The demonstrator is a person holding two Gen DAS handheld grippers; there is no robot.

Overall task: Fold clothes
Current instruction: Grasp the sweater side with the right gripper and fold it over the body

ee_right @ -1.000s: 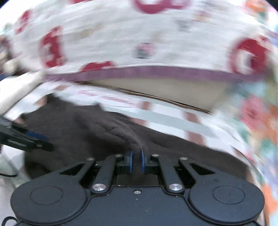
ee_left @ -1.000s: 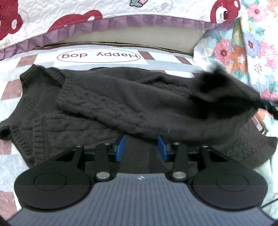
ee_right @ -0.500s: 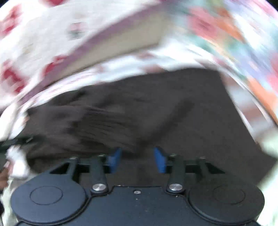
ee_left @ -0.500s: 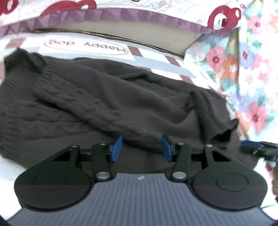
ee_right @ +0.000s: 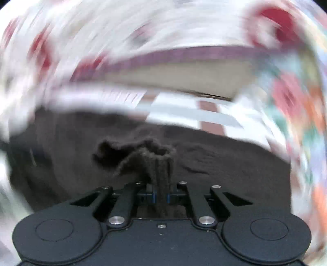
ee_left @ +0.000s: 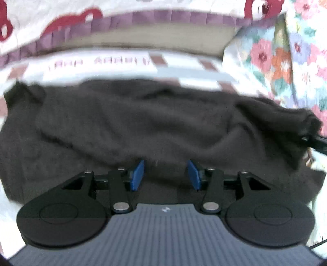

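A dark brown knit sweater (ee_left: 132,124) lies spread across a patterned bed sheet (ee_left: 184,73). My left gripper (ee_left: 165,176) is open, its blue pads (ee_left: 138,175) apart just above the sweater's near part, holding nothing. My right gripper (ee_right: 161,196) is shut on a bunched ribbed edge of the sweater (ee_right: 161,161), which rises between the jaws. In the left wrist view the right gripper (ee_left: 315,141) shows at the right edge, pinching the lifted sweater end. The right wrist view is blurred by motion.
A white quilt with red bears and a purple border (ee_left: 143,16) lies along the far side. A floral fabric (ee_left: 286,51) hangs at the right. The sheet carries blurred printed lettering (ee_left: 98,61).
My right gripper was open half a second ago and has closed on the sweater's edge, lifting it at the right. My left gripper stays open and has shifted slightly.
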